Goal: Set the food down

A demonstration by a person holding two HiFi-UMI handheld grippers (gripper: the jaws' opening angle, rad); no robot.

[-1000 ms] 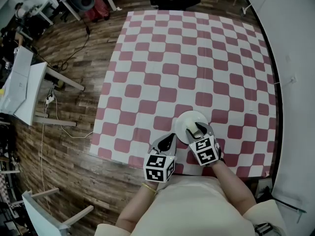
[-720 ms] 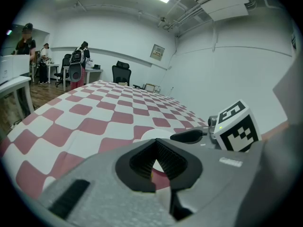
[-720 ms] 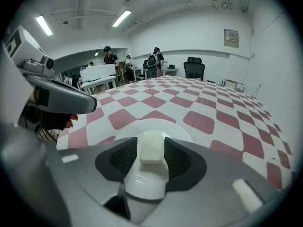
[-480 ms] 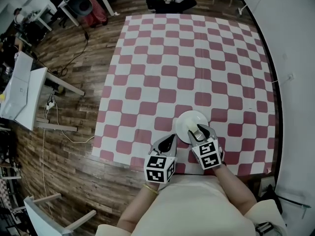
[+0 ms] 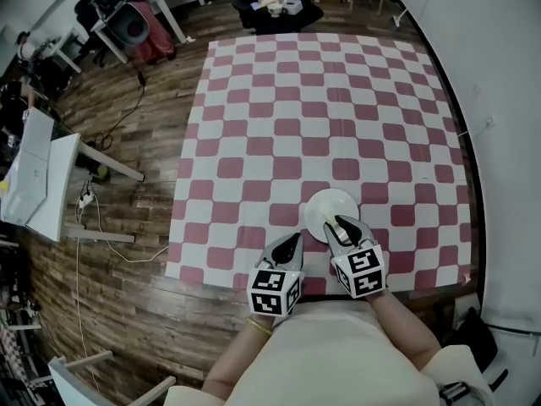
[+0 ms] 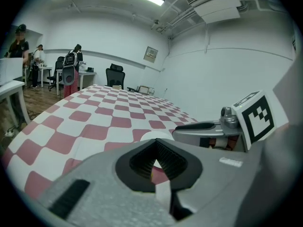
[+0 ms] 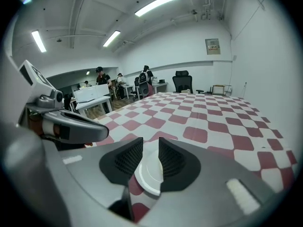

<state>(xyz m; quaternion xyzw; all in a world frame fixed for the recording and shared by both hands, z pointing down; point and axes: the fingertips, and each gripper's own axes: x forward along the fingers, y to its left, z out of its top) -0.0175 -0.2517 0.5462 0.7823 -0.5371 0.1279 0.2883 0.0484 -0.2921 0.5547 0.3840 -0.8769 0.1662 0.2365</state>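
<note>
A white round plate (image 5: 330, 208) lies on the red-and-white checked cloth (image 5: 321, 117) near its front edge. I cannot make out any food on the plate. My right gripper (image 5: 338, 224) hovers over the plate's near rim. Its jaws have just been closing, and a narrow gap remains with nothing between them. In the right gripper view the plate (image 7: 152, 174) shows through that gap below the right gripper (image 7: 150, 148). My left gripper (image 5: 292, 240) is to the left of the plate, jaws together and empty. In the left gripper view its tips (image 6: 154, 141) meet in front of the plate (image 6: 152, 135).
The cloth's front edge (image 5: 254, 279) runs just below both grippers, with wooden floor (image 5: 127, 252) to the left. A white wall (image 5: 507, 142) borders the right side. White desks (image 5: 42, 176), chairs and people stand far off at the left and back.
The right gripper has lifted and drawn back a little from the plate, and its jaws have narrowed. The left gripper has risen slightly, still closed.
</note>
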